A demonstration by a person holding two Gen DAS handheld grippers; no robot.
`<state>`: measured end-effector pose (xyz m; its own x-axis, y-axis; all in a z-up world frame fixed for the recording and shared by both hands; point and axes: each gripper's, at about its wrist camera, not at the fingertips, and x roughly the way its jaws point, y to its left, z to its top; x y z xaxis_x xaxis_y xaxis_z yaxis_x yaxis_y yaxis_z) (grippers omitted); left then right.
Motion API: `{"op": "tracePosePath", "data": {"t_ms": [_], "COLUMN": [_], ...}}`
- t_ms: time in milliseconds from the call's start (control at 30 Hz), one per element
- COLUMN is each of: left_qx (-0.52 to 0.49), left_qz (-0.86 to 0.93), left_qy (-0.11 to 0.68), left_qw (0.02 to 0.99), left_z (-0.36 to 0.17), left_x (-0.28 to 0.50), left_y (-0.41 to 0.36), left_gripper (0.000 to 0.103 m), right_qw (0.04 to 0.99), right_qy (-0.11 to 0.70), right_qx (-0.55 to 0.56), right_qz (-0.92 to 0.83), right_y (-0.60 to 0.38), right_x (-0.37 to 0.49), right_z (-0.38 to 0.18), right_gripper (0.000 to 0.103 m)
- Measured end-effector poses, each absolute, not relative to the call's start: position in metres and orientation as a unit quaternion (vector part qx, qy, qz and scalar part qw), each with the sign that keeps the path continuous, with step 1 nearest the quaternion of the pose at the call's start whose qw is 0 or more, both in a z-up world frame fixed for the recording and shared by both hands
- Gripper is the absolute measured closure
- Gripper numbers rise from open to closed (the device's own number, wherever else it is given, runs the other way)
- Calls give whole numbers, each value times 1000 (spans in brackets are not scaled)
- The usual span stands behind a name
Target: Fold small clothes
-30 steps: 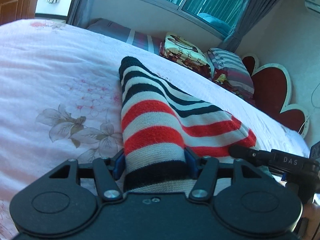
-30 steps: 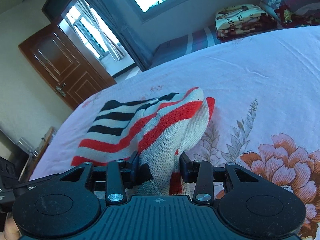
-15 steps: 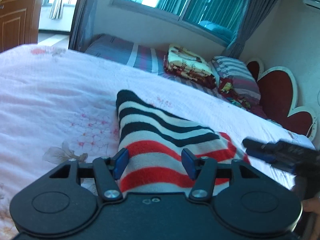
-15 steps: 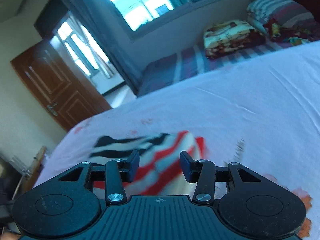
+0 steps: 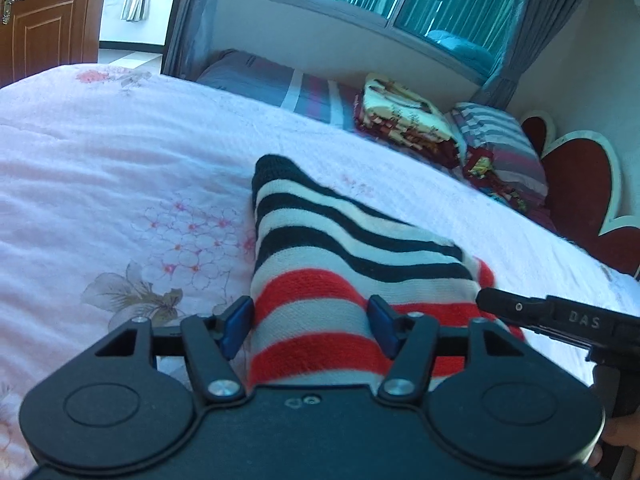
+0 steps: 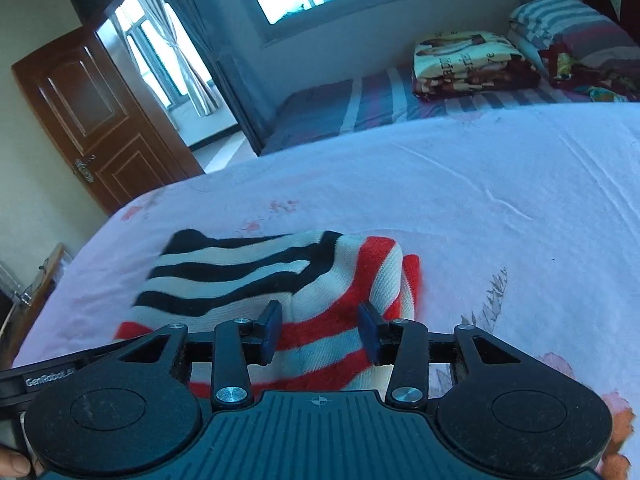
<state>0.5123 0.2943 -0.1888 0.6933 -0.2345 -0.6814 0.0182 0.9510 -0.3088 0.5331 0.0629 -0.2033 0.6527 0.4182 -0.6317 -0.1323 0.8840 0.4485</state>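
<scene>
A small knitted sweater (image 5: pixel 340 248) with black, white and red stripes lies folded flat on the pink floral bedsheet (image 5: pixel 100 160). My left gripper (image 5: pixel 310 320) hovers over its near red-striped end. Its jaws are opening a little, with the knit lying under and between the blue pads, not pinched. In the right wrist view the sweater (image 6: pixel 240 276) lies ahead, and my right gripper (image 6: pixel 320 328) stands open just above its red end. The right gripper (image 5: pixel 560 320) shows at the right of the left wrist view. The left gripper (image 6: pixel 48 380) shows at the lower left of the right wrist view.
The bedsheet (image 6: pixel 480 200) spreads wide around the sweater. A folded printed blanket (image 5: pixel 404 120) and striped pillows (image 5: pixel 500 148) lie at the far side, by a red heart-shaped headboard (image 5: pixel 580 200). A brown door (image 6: pixel 100 120) stands open beyond the bed's left edge.
Both grippers had bunched sweater fabric pinched a second ago and have let go. The sweater has dropped flat onto the sheet. The right gripper has drawn back and up a little.
</scene>
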Motion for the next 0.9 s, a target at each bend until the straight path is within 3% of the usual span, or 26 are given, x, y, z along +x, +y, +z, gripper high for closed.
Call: {"op": "tracePosePath", "data": {"t_ms": [400,633,700,900], "left_qx": [-98,-64,-58,-63], "left_qz": [-108,-87,-84,-80], "left_qy": [373,373,371,384], "left_qw": [916,922,923,918], "left_z": [-171,-177,-178,-174], "left_x": [432,428,427,422], "left_y": [283,271,269,271], "left_gripper": [44,43,42,42], "right_qw": [892,884,868,877], "right_qy": [367,410,421,407], "right_qx": [186,179,227,221], "right_qz": [187,134,132,129], "right_y": [59,50,40,42], "right_x": [415,410,411,394], "right_z": [-172,-208,-225,-203], "right_gripper": [60,60,60,60]}}
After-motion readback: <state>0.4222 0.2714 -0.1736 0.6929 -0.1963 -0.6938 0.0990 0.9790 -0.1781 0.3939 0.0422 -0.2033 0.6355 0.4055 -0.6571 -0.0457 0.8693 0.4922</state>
